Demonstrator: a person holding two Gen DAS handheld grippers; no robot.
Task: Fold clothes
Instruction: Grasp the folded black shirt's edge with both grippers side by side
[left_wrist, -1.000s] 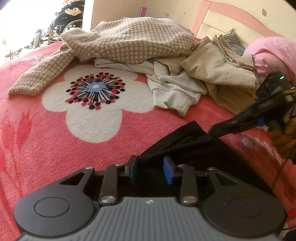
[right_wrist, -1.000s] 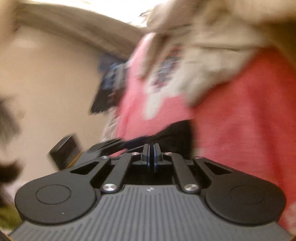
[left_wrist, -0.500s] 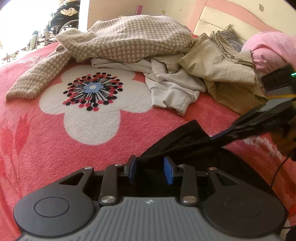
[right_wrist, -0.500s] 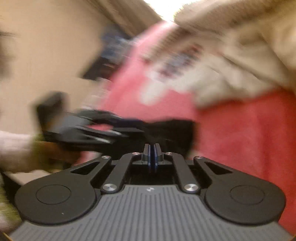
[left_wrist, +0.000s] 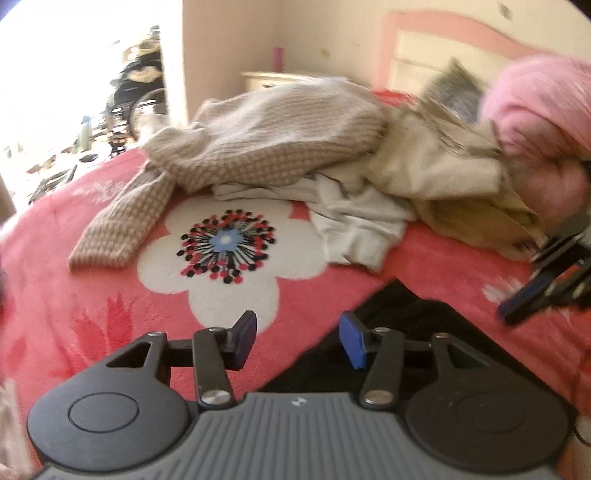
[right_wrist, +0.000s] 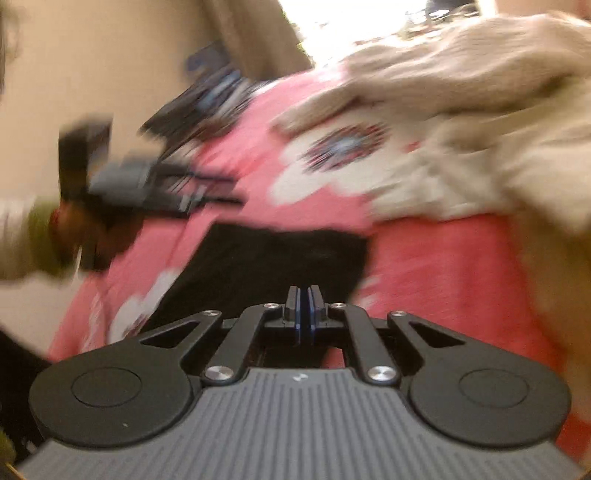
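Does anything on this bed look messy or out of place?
Yes. Behind the flat black garment, a checked sweater, a pale grey garment and beige trousers lie in a crumpled, overlapping heap on the pink flowered blanket, one sleeve trailing out.

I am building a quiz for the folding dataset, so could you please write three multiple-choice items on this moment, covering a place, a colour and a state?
1. Where does the black garment lie?
A. on the clothes pile
B. flat on the blanket, nearer the cameras than the pile
C. on the floor

2. What colour is the blanket?
A. red-pink with a white flower
B. plain blue
C. green stripes

3. How do the left tool's jaws stand?
A. clamped on a sweater
B. apart, gripping nothing
C. out of view

Answers: 1 B, it lies flat in front of the heap in both views. 2 A, the flower shows beside the sweater. 3 B, the blue pads stand apart and are opening, with only blanket seen between them.
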